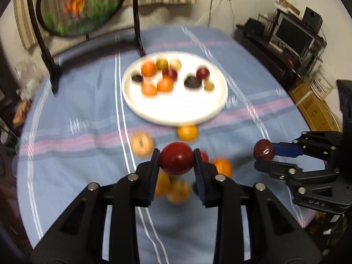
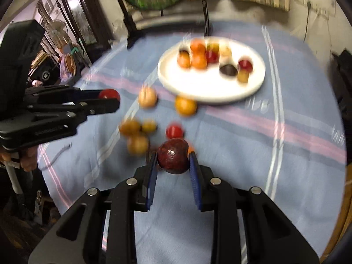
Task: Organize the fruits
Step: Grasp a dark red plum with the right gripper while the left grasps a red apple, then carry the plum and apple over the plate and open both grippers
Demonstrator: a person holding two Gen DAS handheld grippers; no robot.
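Raised lettering shows on the side of the right gripper's black body in the left wrist view, too blurred to read with certainty, and no other writing is legible. The left gripper [image 1: 177, 158] is nearly closed, its two padded jaws pressing either side of a smooth red fruit [image 1: 177, 158] lifted clear of the cloth. The right gripper [image 2: 173, 159] is drawn in as tight as it goes around a dark maroon fruit [image 2: 173, 158] (it has a small glossy highlight on its skin), also held above the table. A white plate [image 1: 176, 112] sits further back in the middle of the table on a blue striped tablecloth [image 1: 77, 154], carrying a cluster of orange, red, yellow and dark fruits towards its rear half, with its front half bare. Between the plate and the grippers, several loose fruits lie on the cloth, among them an orange fruit [image 2: 185, 105] just beside the plate's near rim and a small red fruit [image 2: 174, 131]. Open cloth stretches to the right of the plate and along the near edge. Two black stand poles [image 1: 137, 17] rise behind the plate at the far table edge.
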